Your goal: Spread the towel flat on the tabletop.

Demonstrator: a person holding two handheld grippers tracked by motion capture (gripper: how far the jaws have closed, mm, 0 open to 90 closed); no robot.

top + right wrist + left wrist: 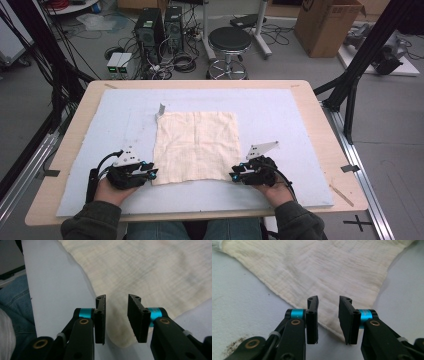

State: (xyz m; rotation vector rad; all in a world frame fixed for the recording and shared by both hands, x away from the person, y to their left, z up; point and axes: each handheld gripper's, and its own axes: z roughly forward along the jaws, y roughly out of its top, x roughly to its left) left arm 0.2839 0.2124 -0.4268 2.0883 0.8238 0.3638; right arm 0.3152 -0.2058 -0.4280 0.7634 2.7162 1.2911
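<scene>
Now the left hand-held gripper [150, 173] sits with its jaws spread apart, nothing pinched between them; in the left gripper view [328, 315] the near-left corner of the cream cloth [324, 272] lies flat just under and ahead of the gap. Across from it, the right hand-held gripper [235, 176] is likewise spread, and in the right gripper view [116, 315] the cloth's [150, 272] rounded near-right corner lies below the parted jaws, not gripped. Between the two hand-held grippers the cloth [196, 145] spreads flat as a square, reaching away from them toward the far side of the pale blue pad [280, 110] that covers the wooden surface [330, 145]. Beyond the cloth's far-left corner a small white tag [161, 109] stands up
</scene>
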